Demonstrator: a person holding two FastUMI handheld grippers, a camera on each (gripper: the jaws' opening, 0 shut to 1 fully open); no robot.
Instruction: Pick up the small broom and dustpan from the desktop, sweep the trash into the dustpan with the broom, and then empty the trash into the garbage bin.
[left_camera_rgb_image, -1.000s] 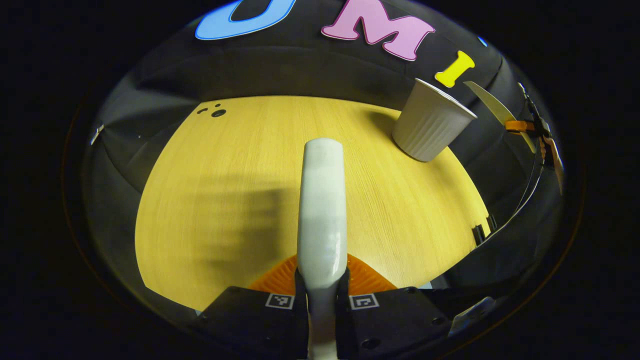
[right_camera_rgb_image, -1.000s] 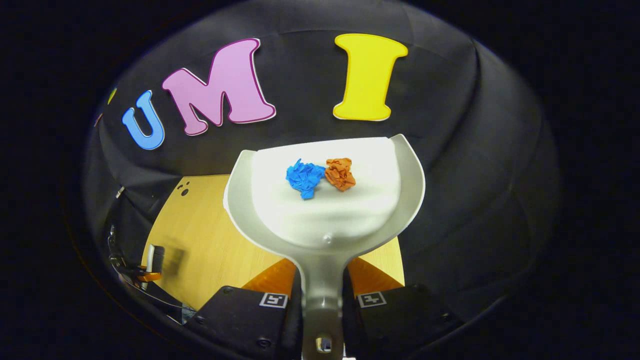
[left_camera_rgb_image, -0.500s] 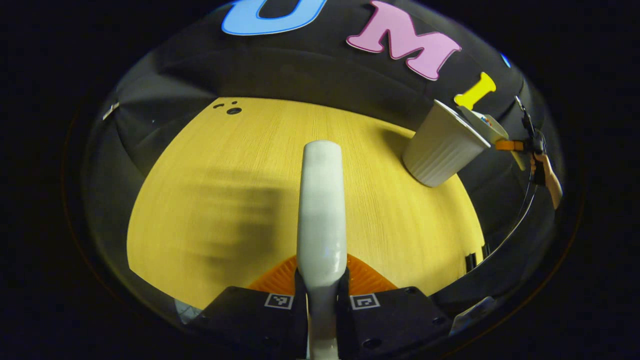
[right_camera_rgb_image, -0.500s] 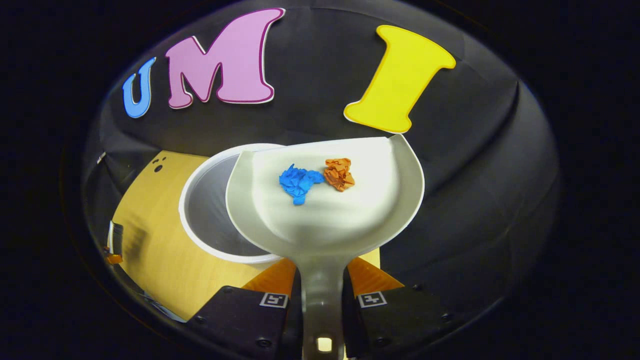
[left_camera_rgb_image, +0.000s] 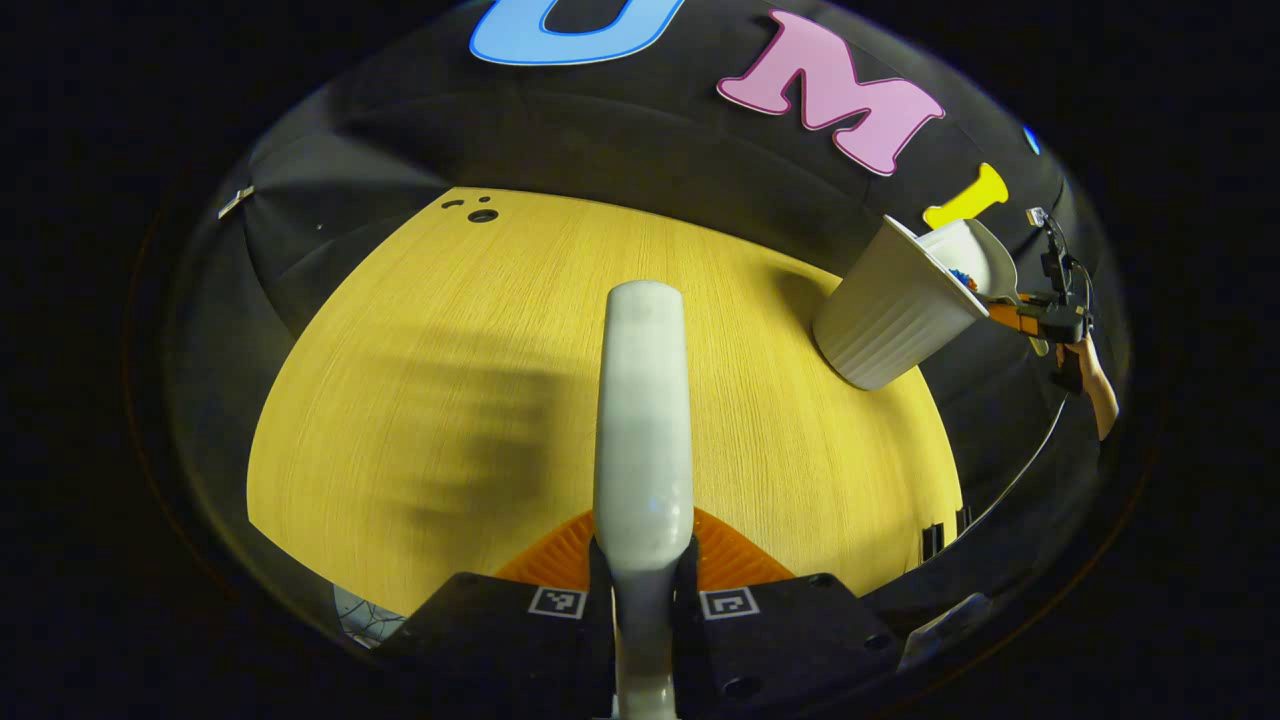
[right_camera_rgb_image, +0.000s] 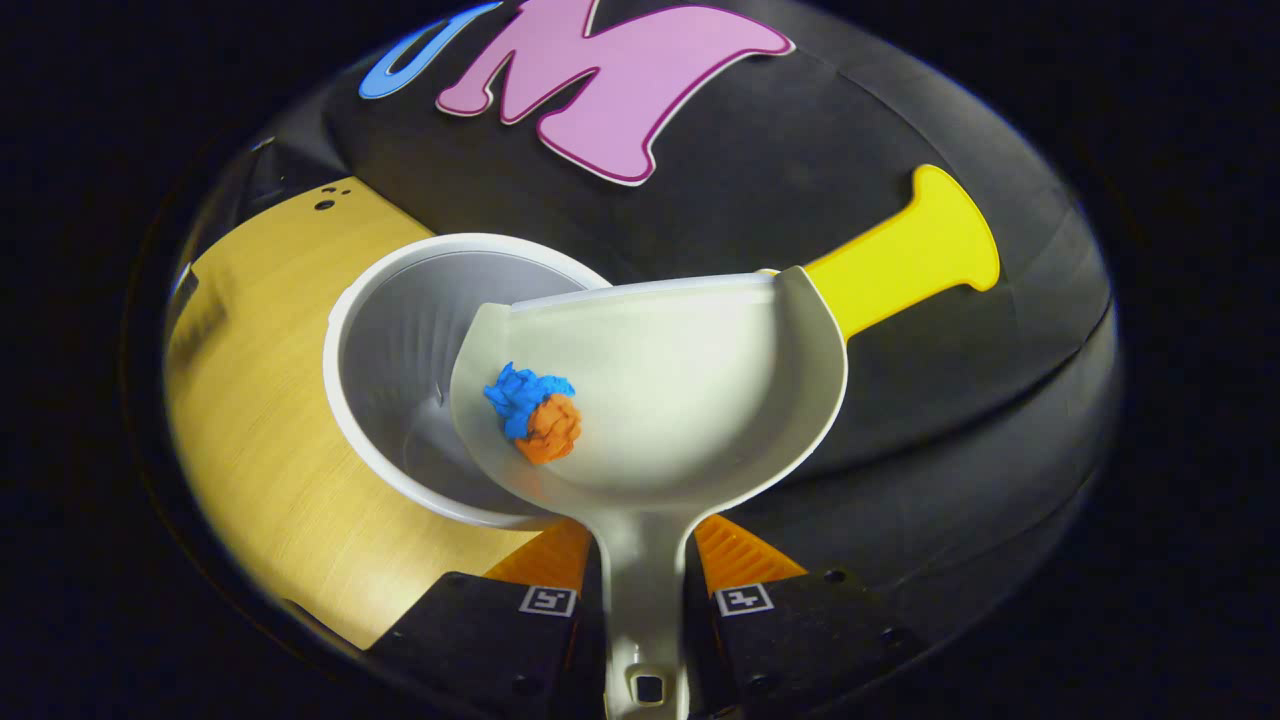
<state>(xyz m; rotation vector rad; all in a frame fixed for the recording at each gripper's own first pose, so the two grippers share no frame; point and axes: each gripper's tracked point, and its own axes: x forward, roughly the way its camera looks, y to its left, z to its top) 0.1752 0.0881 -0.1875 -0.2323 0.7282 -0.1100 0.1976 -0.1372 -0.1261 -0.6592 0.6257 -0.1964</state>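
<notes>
The wooden surface (left_camera_rgb_image: 480, 400) spreads wide under the left gripper view and shows again at the left of the right gripper view (right_camera_rgb_image: 270, 440). Near its far right edge stands the white ribbed garbage bin (left_camera_rgb_image: 890, 315), seen from above in the right gripper view (right_camera_rgb_image: 400, 330) with its mouth open.

The dustpan (right_camera_rgb_image: 680, 390) is tilted over the bin's rim, its left edge hanging above the opening. From the left gripper view its pan (left_camera_rgb_image: 985, 262) shows just beyond the bin's mouth. The right gripper (right_camera_rgb_image: 645, 600) has its jaws closed on the dustpan's handle, 1 finger on each side, and it appears farther off in the left gripper view (left_camera_rgb_image: 1045, 320), with a hand (left_camera_rgb_image: 1095, 385) behind it.

The broom handle (left_camera_rgb_image: 643, 400) runs straight out from the left gripper (left_camera_rgb_image: 643, 590), whose jaws are clamped on it, above the surface; the bristles are hidden.

The 2 pieces of trash lie touching at the dustpan's low left side: a blue paper ball (right_camera_rgb_image: 520, 393) and an orange paper ball (right_camera_rgb_image: 552, 432) just below it.
</notes>
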